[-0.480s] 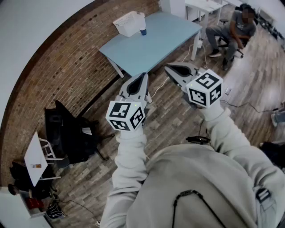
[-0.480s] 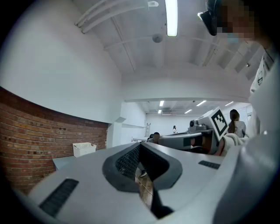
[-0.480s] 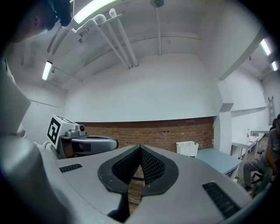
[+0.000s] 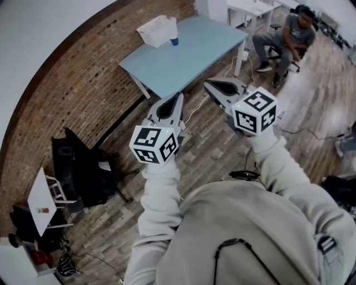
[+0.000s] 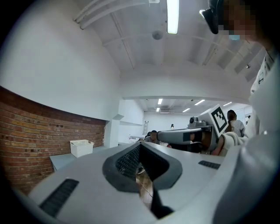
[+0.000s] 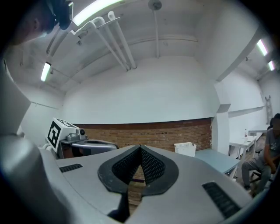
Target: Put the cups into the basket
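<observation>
Left gripper (image 4: 178,96) and right gripper (image 4: 207,84) both closed, empty; cup (image 4: 174,40) beside basket (image 4: 157,30) looks light, crushable; pinch its wall gently.

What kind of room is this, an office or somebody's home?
Probably an office or workshop: a brick wall, a light blue table with a white basket, a person seated by white desks, strip lights overhead.
</observation>
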Available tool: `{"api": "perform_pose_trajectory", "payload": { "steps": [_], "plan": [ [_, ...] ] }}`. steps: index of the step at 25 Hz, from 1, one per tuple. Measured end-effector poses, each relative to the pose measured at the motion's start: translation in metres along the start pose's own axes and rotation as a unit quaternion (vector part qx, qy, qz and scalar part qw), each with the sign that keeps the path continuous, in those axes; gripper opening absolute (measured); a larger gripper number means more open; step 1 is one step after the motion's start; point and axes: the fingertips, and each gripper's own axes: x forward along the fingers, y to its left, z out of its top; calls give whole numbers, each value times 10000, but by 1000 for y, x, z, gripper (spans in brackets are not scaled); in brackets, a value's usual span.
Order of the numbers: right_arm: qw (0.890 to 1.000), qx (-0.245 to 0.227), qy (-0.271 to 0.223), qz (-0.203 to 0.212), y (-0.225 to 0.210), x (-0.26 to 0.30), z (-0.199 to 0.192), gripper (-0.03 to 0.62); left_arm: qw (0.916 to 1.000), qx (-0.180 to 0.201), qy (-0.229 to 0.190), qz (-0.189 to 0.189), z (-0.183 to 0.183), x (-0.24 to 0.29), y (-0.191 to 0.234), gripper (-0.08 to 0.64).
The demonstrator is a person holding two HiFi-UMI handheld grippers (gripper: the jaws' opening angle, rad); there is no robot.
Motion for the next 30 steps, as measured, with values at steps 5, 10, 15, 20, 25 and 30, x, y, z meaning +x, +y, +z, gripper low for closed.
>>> {"api": "perform_pose_trajectory", "payload": {
  "steps": [5,10,15,20,25,30],
  "plan": [
    [9999,-24,134,31,1,0,-6,5,9998,-67,-178,56,4,-1,0,-5],
    [9996,57,247,101,-2,0,-15,5,9997,-155,-174,99,-1,0,2,-5],
    [9998,-85,192,-59,-13,-2,-11,5,9997,-199,-114,102,-3,12,1,-5],
    [9999,-6,128,-83,-39,-9,-11,5,9996,-238,-59,112,-9,31,-1,-5],
    [9999,70,123,-14,-58,-20,-14,5,9994,-285,30,173,-16,49,-2,-5],
    [9999,137,84,48,-79,-34,-16,5,9994,-274,68,224,-19,64,-10,-5]
  ]
}}
